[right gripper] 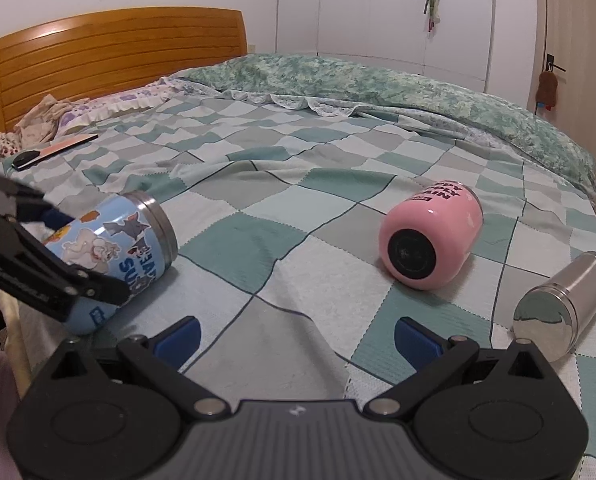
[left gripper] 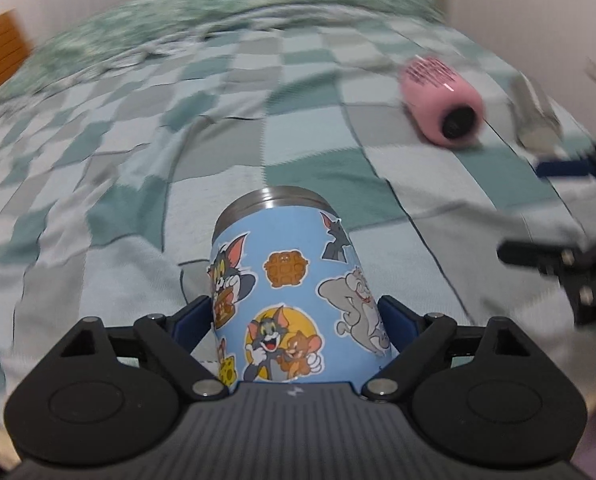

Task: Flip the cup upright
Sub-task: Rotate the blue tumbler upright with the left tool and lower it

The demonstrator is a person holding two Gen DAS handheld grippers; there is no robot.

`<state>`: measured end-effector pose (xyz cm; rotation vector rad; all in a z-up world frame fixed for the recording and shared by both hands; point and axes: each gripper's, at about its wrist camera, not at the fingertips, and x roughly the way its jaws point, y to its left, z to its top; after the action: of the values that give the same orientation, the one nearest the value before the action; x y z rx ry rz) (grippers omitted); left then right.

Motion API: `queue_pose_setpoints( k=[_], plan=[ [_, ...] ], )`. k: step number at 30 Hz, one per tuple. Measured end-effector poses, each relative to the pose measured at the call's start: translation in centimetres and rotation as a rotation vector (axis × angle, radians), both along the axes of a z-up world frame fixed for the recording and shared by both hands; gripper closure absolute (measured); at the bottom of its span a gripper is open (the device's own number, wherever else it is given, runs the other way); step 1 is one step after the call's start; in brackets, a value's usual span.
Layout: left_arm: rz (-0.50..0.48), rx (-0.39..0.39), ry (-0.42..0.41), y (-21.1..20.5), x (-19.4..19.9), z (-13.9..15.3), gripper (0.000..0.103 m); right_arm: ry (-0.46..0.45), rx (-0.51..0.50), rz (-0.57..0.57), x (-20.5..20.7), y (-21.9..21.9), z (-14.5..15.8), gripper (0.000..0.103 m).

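Close in, the left tongs [left gripper: 296, 316] grip the blue cup [left gripper: 290, 296], their blue pads pressed to its two sides near the base end. From the right wrist view the blue cup [right gripper: 114, 256] is tilted, its steel rim pointing up and away over the bed [right gripper: 298, 184], its lower end down by the blanket's near left edge; whether it touches the blanket cannot be told. The left tongs [right gripper: 50, 256] show there as black links across the cup's cartoon stickers.

The right tongs [right gripper: 296, 338] stand open with nothing between the pads, hovering above the checked blanket in the near middle.

Other things lie round about. A pink cup [right gripper: 431, 236] lies on its side to the right, its black base toward the camera, well apart from the blue one. Just beyond it to the right a steel cup [right gripper: 561, 304] also lies on its side near the bed's edge. The stretch of blanket between the blue and pink cups is rumpled into low folds. Far left, near the pillows, a flat pink tool with a black handle [right gripper: 52, 150] rests. A wooden headboard [right gripper: 114, 52] stands behind, a green quilt [right gripper: 377, 80] is heaped along the far side, and white wardrobes [right gripper: 377, 12] fill the back wall.
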<state>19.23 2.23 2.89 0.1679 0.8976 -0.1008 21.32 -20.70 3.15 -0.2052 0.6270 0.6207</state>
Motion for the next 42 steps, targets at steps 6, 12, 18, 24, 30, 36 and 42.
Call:
queue_pose_setpoints(
  k=[6, 12, 18, 24, 30, 36, 42],
  plan=[
    [-0.173, 0.091, 0.046, 0.7, 0.5, -0.1, 0.013, 0.002, -0.009, 0.004, -0.3, 0.1, -0.1, 0.0],
    [-0.175, 0.109, 0.044, 0.6, 0.4, -0.2, 0.012, 0.008, -0.018, 0.002, -0.5, 0.2, -0.4, 0.0],
    [-0.058, -0.019, 0.035, 0.8, 2.2, 2.4, 0.0, 0.01, -0.017, -0.012, -0.3, -0.2, -0.3, 0.0],
    [0.039, 0.027, 0.106, 0.1, 5.3, 2.0, 0.0, 0.013, -0.019, -0.018, -0.2, -0.4, -0.4, 0.0],
    [0.052, 0.047, 0.177, 0.1, 6.7, 0.6, 0.009, 0.015, -0.019, -0.017, -0.2, -0.3, -0.4, 0.0],
    [0.063, -0.022, 0.181, 1.0, 6.1, 0.1, 0.018, 0.015, -0.018, -0.016, -0.1, -0.2, -0.3, 0.0],
    [0.093, -0.042, 0.099, 1.5, 4.5, 1.0, 0.019, 0.016, -0.015, -0.013, -0.3, 0.0, -0.3, 0.0]
  ],
)
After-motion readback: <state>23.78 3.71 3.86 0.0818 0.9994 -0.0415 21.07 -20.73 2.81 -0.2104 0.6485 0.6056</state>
